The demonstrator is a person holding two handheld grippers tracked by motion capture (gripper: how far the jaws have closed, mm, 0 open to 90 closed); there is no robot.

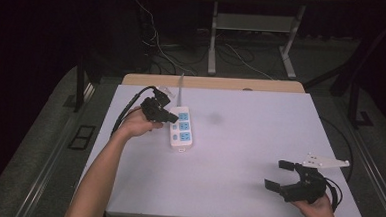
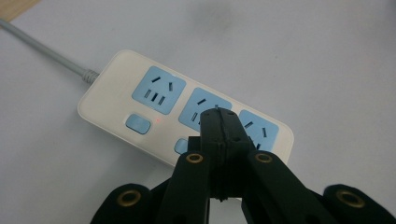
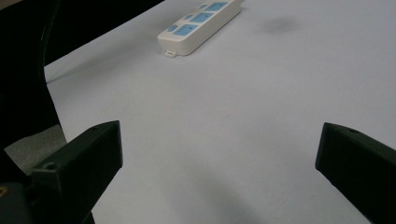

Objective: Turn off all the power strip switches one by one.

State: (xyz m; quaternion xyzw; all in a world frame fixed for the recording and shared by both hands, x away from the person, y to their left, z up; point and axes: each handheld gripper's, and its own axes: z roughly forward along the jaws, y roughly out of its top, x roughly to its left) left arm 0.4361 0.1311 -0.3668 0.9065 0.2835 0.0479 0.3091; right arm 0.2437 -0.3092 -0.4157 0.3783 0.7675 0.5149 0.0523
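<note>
From above, the left gripper point(image 1: 172, 118), jaws pressed together, hovers at the power strip point(image 1: 181, 128); the right gripper point(image 1: 279, 175) sits well apart, jaws spread. The left gripper view reveals a red light point(image 2: 159, 121) beside the fingertips. The right gripper view shows bare table point(image 3: 224, 130) between its fingers.

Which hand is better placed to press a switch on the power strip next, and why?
The left. The left gripper, jaws shut, hovers right at the power strip, above its buttons. The right gripper, jaws open, sits far off near the table's front corner.
</note>
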